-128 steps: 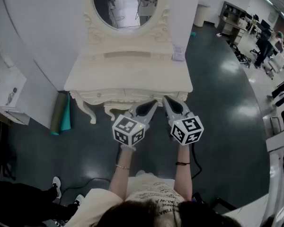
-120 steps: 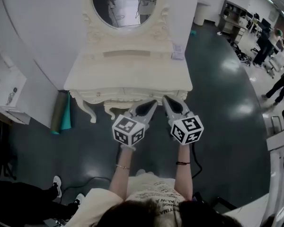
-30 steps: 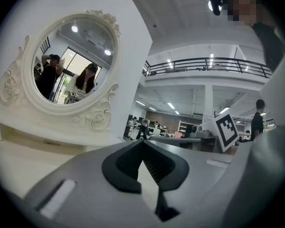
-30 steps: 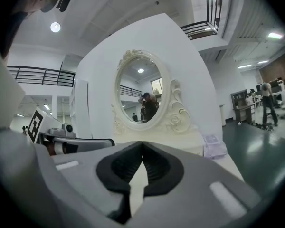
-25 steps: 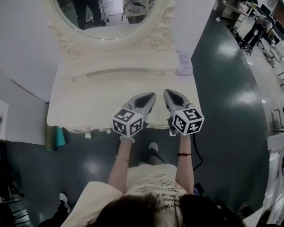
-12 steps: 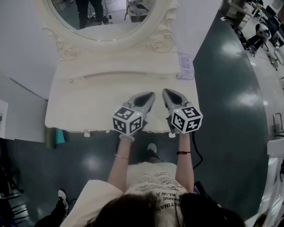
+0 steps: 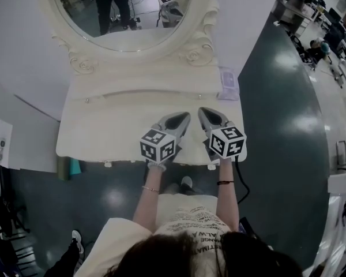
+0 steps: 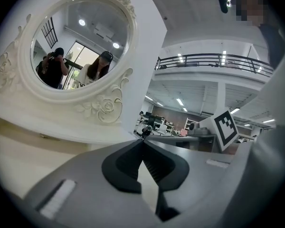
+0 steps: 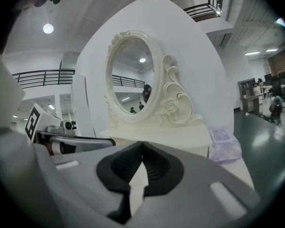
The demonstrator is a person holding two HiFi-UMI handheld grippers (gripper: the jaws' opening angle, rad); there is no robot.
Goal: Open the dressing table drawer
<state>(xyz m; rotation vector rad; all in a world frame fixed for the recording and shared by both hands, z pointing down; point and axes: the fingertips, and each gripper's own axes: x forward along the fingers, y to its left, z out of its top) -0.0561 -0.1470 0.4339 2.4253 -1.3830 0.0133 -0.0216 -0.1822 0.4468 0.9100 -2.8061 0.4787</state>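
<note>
The cream dressing table [image 7: 104,131] stands right in front of me, its oval mirror [image 7: 127,7] at the back. A low raised shelf [image 7: 144,91] with small knobs runs across the back of the top. From above, the table's front face and any drawer there are hidden. Both grippers hover side by side over the front half of the tabletop, pointing at the mirror. My left gripper [image 7: 185,116] [image 8: 143,139] is shut with nothing in it. Just to its right, my right gripper [image 7: 202,111] [image 9: 142,144] is shut and empty too.
A small pale purple packet [image 7: 228,83] [image 9: 223,142] lies at the tabletop's back right. Rolled teal and olive mats [image 7: 68,167] lean by the table's left leg. A white wall stands behind and to the left, with dark glossy floor [image 7: 277,126] to the right and desks and people far off.
Five seconds ago the grippers hung in front of the table's edge; now they are over its top. In the last second they eased slightly forward and lower, still shut.
</note>
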